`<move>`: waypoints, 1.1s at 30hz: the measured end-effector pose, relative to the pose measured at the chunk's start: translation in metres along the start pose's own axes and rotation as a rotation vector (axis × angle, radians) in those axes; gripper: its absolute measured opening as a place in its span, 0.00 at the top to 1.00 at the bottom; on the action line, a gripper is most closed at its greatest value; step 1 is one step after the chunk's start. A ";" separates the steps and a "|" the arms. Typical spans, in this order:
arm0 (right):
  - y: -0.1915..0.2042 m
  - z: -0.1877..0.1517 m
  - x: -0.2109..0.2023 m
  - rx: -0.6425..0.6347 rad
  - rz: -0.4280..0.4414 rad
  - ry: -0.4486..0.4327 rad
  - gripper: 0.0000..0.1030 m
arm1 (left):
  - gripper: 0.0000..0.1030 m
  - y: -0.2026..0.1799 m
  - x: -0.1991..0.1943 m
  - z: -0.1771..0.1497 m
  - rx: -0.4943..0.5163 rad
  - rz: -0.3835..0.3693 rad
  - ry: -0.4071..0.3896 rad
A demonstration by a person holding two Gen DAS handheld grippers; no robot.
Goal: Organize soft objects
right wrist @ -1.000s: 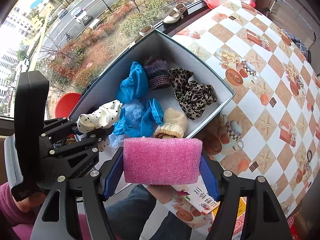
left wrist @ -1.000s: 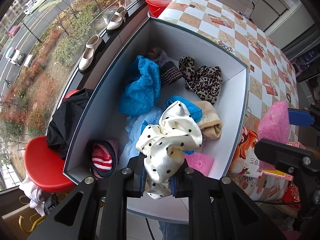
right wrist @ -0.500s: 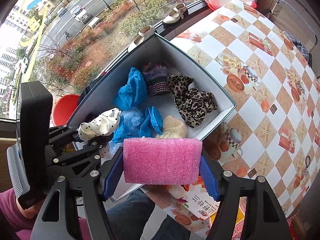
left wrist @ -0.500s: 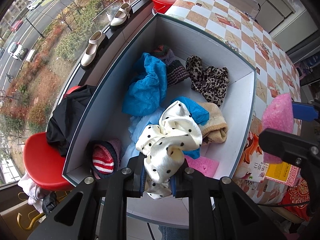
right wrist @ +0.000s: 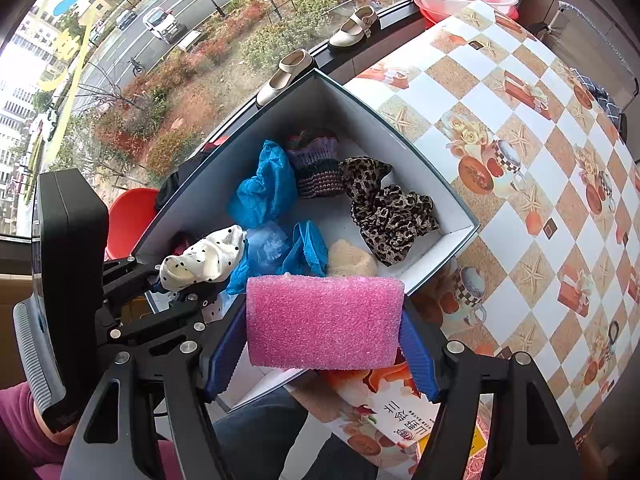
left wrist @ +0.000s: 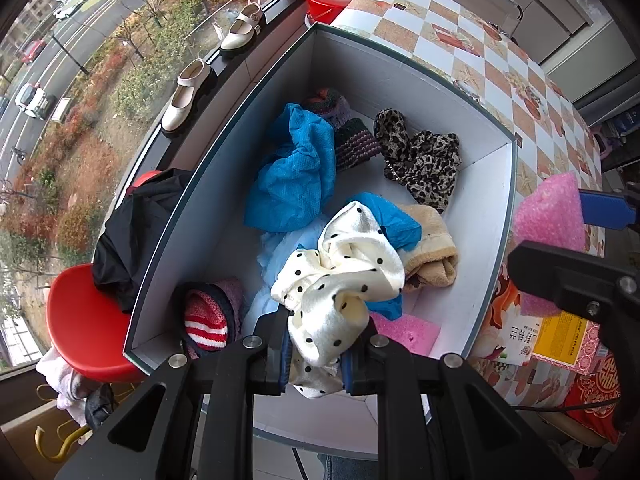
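Note:
My left gripper point(left wrist: 316, 354) is shut on a cream polka-dot cloth point(left wrist: 340, 276), held above the near end of the white box point(left wrist: 492, 216). My right gripper point(right wrist: 320, 354) is shut on a pink foam sponge point(right wrist: 324, 320), just outside the box's near right corner. The same sponge point(left wrist: 550, 216) shows at the right of the left wrist view. Inside the box lie a blue cloth point(left wrist: 296, 176), a leopard-print piece point(left wrist: 424, 164), a beige cloth point(left wrist: 432, 248), a red-striped sock point(left wrist: 206, 318) and another pink sponge point(left wrist: 408, 332).
The box sits at the edge of a checkered tablecloth point(right wrist: 540, 160) by a window. Cream shoes point(left wrist: 188, 96) stand on the sill. A red stool point(left wrist: 80, 320) with a black garment point(left wrist: 136, 224) is left of the box. A printed carton point(right wrist: 392, 416) lies under my right gripper.
Both views have drifted slightly, so the box sits a little farther up and right in each. Both grips are unchanged.

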State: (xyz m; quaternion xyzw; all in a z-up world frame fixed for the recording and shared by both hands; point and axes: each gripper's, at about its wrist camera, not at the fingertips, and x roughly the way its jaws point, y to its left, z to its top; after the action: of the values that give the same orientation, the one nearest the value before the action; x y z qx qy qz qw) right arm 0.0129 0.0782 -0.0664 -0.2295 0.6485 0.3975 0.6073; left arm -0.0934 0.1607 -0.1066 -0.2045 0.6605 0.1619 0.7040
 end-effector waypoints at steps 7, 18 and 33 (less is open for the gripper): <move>0.000 0.002 0.000 0.001 -0.002 -0.001 0.31 | 0.80 0.000 0.001 0.000 0.000 0.000 0.001; 0.001 0.016 0.001 -0.004 -0.005 -0.014 0.31 | 0.51 -0.002 -0.004 -0.001 0.005 0.005 -0.037; -0.028 0.011 -0.010 0.111 -0.024 -0.023 0.01 | 0.24 0.000 -0.017 0.009 -0.013 0.009 -0.042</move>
State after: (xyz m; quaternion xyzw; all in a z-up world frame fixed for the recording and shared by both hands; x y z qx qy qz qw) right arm 0.0430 0.0688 -0.0629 -0.1989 0.6596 0.3563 0.6312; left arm -0.0872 0.1659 -0.0891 -0.2029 0.6456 0.1736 0.7155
